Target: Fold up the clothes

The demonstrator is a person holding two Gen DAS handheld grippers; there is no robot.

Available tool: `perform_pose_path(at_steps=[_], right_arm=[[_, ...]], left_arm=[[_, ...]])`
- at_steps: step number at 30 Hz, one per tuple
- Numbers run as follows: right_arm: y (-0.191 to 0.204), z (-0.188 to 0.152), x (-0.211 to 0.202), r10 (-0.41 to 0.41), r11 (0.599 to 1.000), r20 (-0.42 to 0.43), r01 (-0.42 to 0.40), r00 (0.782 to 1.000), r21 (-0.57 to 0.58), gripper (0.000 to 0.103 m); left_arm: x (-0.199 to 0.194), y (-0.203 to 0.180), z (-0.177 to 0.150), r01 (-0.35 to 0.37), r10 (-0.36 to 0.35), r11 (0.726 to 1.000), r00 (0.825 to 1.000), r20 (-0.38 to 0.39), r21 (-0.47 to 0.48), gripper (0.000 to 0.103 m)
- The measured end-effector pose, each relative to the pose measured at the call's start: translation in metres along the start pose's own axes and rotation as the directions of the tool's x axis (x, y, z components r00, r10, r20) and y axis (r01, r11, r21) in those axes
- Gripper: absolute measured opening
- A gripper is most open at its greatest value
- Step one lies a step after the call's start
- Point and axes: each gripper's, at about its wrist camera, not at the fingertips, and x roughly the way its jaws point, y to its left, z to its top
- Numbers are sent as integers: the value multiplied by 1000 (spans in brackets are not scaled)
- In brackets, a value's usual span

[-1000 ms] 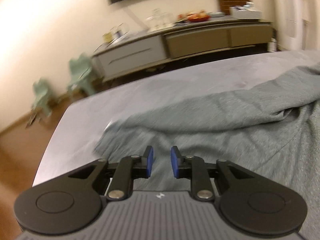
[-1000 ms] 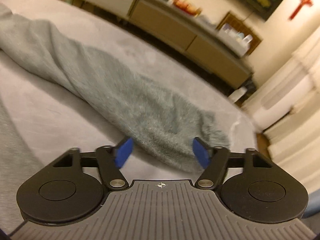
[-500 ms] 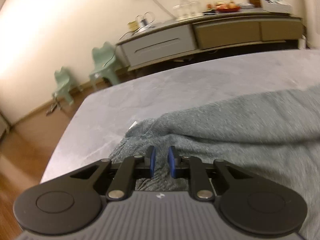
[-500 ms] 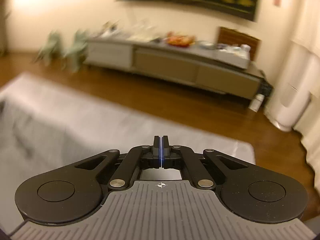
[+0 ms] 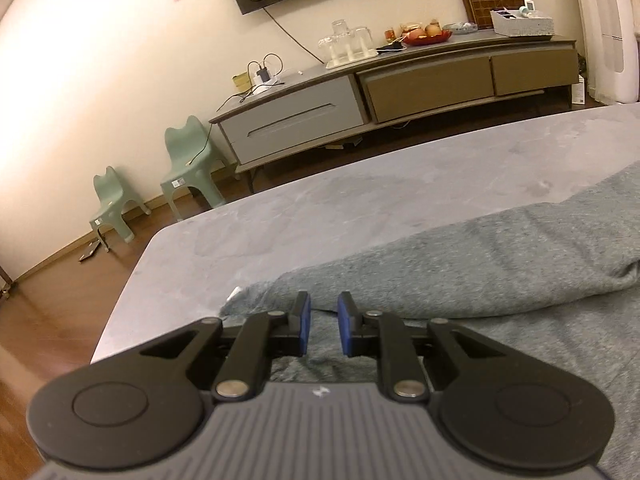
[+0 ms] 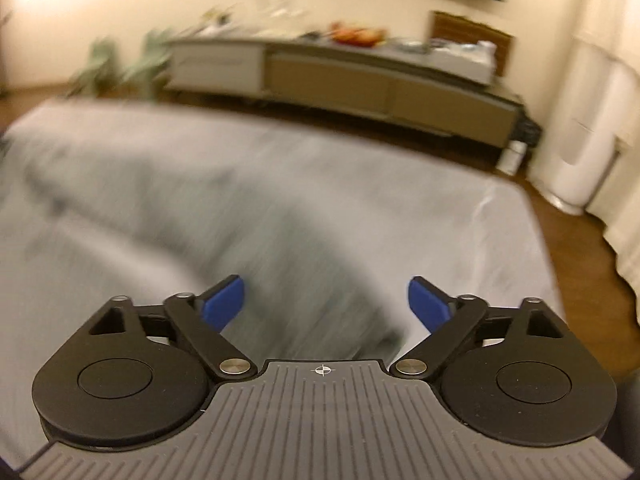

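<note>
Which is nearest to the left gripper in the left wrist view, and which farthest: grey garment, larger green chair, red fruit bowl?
From the left gripper:
1. Grey garment, directly under and ahead of the fingers.
2. Larger green chair, on the floor, left.
3. Red fruit bowl, on the sideboard against the far wall, right.

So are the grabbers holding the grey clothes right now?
No. The left gripper and right gripper are both open above the grey garment, gripping nothing.

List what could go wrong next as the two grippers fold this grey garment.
The left gripper is open over the grey garment, beside its fold, so closing might pinch a single layer or miss. The right gripper is open and its view is blurred, so a grab might land off the hem.
</note>
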Motion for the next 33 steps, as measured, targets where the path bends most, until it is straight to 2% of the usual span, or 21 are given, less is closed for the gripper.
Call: perform_pose_path(at_steps=[1, 2, 3, 4, 5, 7, 8, 9, 10, 11, 13, 14, 15, 16, 18, 19, 20, 23, 27, 29, 33], right_arm=[[15, -11, 4, 14, 999, -15, -14, 1000, -37, 92], [21, -17, 12, 11, 997, -24, -13, 1000, -75, 86], [23, -21, 19, -11, 993, -39, 6, 999, -118, 75], [26, -20, 26, -44, 989, -87, 31, 995, -146, 27], [21, -11, 32, -88, 988, -143, 68, 986, -140, 6], [-2, 20, 8, -71, 995, -101, 63, 992, -82, 5], [-15, 38, -8, -38, 999, -53, 37, 998, -29, 5], [-36, 61, -30, -2, 998, 34, -1, 999, 69, 5], [-72, 87, -43, 40, 976, 125, -66, 991, 206, 5], [-97, 101, -41, 36, 953, 153, -80, 988, 292, 5], [-156, 126, -12, -82, 876, 96, 26, 992, 481, 6], [-182, 130, 17, -160, 799, -11, 135, 987, 586, 19], [-191, 127, 40, -200, 751, -115, 228, 973, 620, 30], [-199, 124, 62, -230, 701, -215, 315, 949, 640, 33], [-186, 112, 85, -205, 731, -233, 307, 951, 610, 36], [-171, 103, 88, -226, 746, -215, 311, 950, 589, 50], [-156, 94, 91, -246, 761, -196, 315, 949, 567, 56], [-115, 73, 99, -265, 843, -172, 315, 949, 436, 56], [-117, 67, 110, -280, 848, -207, 342, 937, 404, 57], [-118, 64, 116, -287, 851, -224, 356, 931, 387, 57], [-119, 59, 128, -303, 855, -257, 381, 918, 352, 55]], left_arm=[[-1, -3, 0, 3, -3, 1000, 1000, 2, 5, 17], [-3, -5, -1, 2, -2, 1000, 1000, 6, 14, 17], [-5, -6, -1, 0, 0, 1000, 1000, 10, 24, 17], [-7, -8, -2, -1, 1, 999, 1000, 15, 34, 17], [-9, -9, -3, -4, 3, 999, 1000, 22, 45, 17], [-8, -5, -3, -15, 13, 999, 1000, 26, 44, 17], [-4, -2, -2, -23, 22, 999, 999, 24, 35, 17], [0, 1, -1, -31, 30, 999, 999, 20, 26, 17], [7, 2, -1, -39, 39, 999, 999, 9, 17, 17], [12, 2, -2, -45, 45, 999, 999, -7, 14, 17], [21, -1, -6, -59, 60, 998, 998, -30, 33, 17], [23, -3, -8, -67, 69, 996, 997, -38, 51, 17], [24, -4, -9, -71, 73, 996, 997, -39, 62, 17], [24, -4, -10, -73, 76, 995, 996, -40, 70, 17], [23, -3, -9, -68, 70, 996, 997, -35, 58, 17], [20, -4, -9, -60, 61, 996, 998, -29, 60, 17], [18, -6, -9, -51, 53, 997, 998, -23, 62, 17], [13, -15, -6, -9, 8, 997, 1000, 5, 75, 17], [14, -32, -1, 62, -66, 993, 997, 36, 99, 17], [34, -41, -1, 51, -48, 992, 998, -30, 118, 14], [63, -32, 9, -77, 90, 987, 992, -91, 142, 12]])
